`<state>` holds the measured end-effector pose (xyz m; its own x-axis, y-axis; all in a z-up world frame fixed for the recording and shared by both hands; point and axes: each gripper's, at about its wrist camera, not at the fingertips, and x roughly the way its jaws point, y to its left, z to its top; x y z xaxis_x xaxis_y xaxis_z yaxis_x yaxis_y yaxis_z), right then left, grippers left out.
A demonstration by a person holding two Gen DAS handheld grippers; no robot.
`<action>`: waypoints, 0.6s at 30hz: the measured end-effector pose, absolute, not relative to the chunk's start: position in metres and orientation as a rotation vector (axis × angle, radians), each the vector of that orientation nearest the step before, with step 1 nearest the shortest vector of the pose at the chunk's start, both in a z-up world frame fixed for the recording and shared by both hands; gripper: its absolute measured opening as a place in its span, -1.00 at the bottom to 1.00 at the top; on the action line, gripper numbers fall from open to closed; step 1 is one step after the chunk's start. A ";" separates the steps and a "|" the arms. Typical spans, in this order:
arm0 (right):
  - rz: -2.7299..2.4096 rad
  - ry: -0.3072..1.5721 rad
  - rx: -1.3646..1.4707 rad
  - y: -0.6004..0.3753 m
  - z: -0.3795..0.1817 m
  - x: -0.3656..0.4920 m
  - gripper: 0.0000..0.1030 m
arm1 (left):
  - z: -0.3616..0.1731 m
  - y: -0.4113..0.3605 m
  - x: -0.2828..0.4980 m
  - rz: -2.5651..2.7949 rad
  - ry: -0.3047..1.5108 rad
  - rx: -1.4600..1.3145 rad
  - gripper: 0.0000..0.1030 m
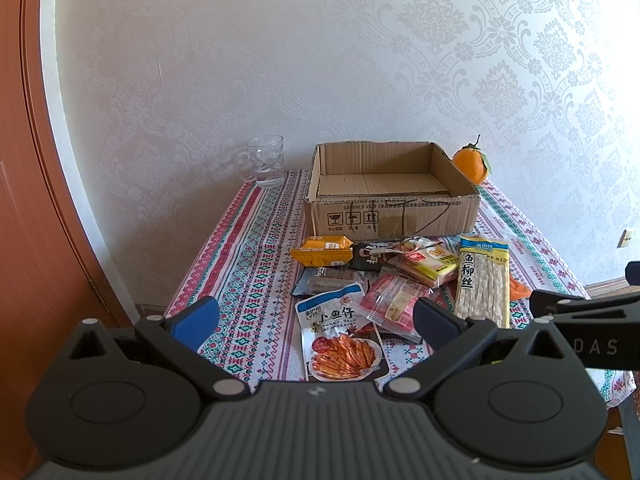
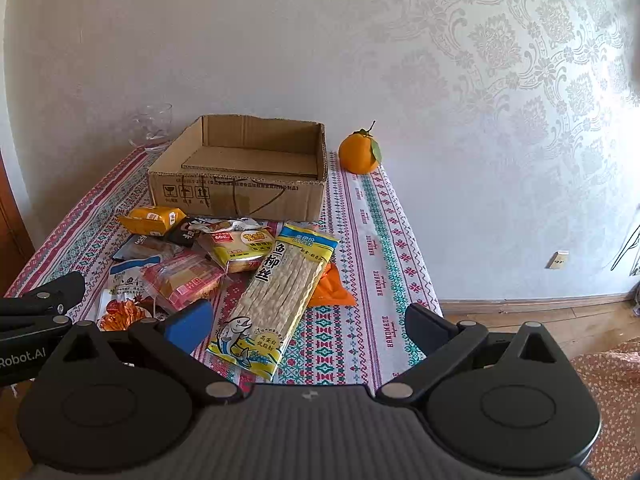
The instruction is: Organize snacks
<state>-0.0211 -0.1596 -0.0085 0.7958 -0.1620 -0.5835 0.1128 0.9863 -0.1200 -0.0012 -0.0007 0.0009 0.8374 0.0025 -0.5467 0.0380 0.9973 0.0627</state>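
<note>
An open, empty cardboard box (image 1: 390,190) (image 2: 240,176) stands at the back of the table. In front of it lies a pile of snack packets: a white dried-fish pouch (image 1: 342,338) (image 2: 120,304), a long yellow fish-strip pack (image 1: 484,280) (image 2: 276,296), a clear bag of red snacks (image 1: 394,306) (image 2: 184,278), an orange packet (image 1: 322,252) (image 2: 152,218). My left gripper (image 1: 316,322) is open above the near edge, empty, over the fish pouch. My right gripper (image 2: 310,326) is open and empty, over the fish-strip pack's near end.
A glass mug (image 1: 266,162) (image 2: 154,128) stands left of the box. An orange with a leaf (image 1: 472,164) (image 2: 360,152) sits right of it. The patterned tablecloth (image 1: 248,264) (image 2: 372,248) covers the table, against the wall. A wooden door (image 1: 24,200) is at the left.
</note>
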 end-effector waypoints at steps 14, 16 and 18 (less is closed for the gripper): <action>-0.148 0.633 -0.082 -0.160 -0.009 -0.020 1.00 | 0.000 -0.001 -0.001 -0.019 0.578 0.071 0.99; -0.148 0.633 -0.083 -0.160 -0.009 -0.020 1.00 | -0.001 -0.001 -0.001 -0.019 0.578 0.072 0.99; -0.147 0.633 -0.083 -0.161 -0.009 -0.020 1.00 | -0.001 -0.002 -0.001 -0.020 0.578 0.073 0.99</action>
<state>-0.0196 -0.1613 -0.0094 0.7961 -0.1619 -0.5831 0.1114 0.9863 -0.1217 -0.0006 -0.0017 -0.0014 0.8374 0.0018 -0.5467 0.0389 0.9973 0.0629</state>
